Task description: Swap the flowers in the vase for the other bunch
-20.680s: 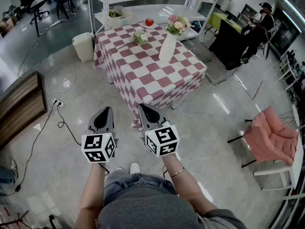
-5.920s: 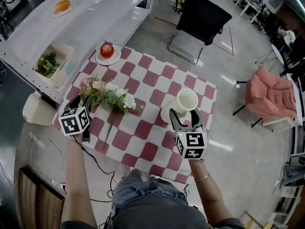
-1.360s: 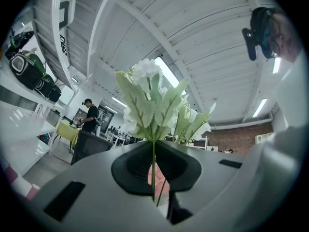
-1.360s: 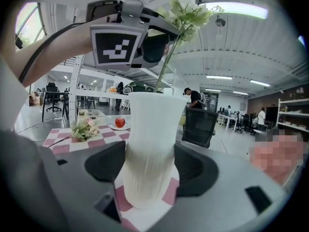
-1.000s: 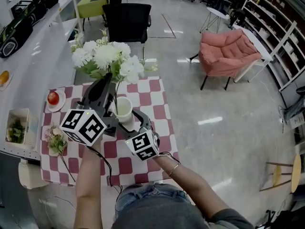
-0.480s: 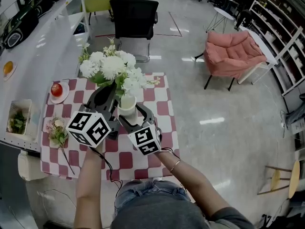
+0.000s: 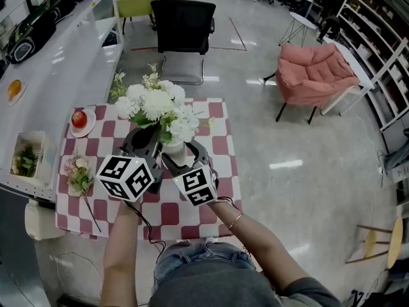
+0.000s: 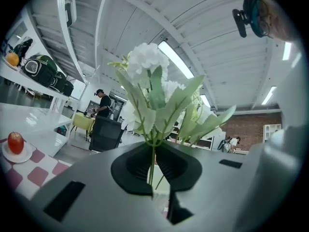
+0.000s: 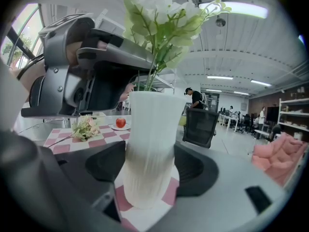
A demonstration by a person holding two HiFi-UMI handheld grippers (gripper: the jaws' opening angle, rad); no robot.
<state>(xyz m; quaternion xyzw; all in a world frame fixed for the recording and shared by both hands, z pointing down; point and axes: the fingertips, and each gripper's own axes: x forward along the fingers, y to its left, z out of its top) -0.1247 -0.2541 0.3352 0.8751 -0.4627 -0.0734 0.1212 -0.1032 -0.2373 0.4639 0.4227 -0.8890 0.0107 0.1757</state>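
Note:
A white ribbed vase (image 7: 174, 150) (image 9: 148, 144) stands on the red-and-white checked table (image 7: 211, 171). My right gripper (image 7: 183, 156) (image 9: 148, 174) is shut on its lower body, a pad against each side. My left gripper (image 7: 149, 141) (image 8: 153, 167) is shut on the thin green stems (image 8: 153, 157) of the white bunch (image 7: 158, 107) (image 8: 150, 79) (image 9: 164, 11), just above the vase's mouth. The stem ends go down into the vase. In the right gripper view, the left gripper (image 9: 137, 62) hangs over the vase's rim. The pink bunch (image 7: 79, 174) (image 9: 87, 128) lies on the table's left side.
A red apple on a plate (image 7: 78, 119) (image 9: 120, 123) sits at the table's far left corner. A white counter (image 7: 57, 56) with a basket of greenery (image 7: 25, 162) runs along the left. A black chair (image 7: 185, 21) stands beyond the table, a pink armchair (image 7: 316, 75) at right.
My left gripper has come down with the white bunch, so the flower heads now sit lower and the stems reach into the vase. The right gripper has stayed on the vase.

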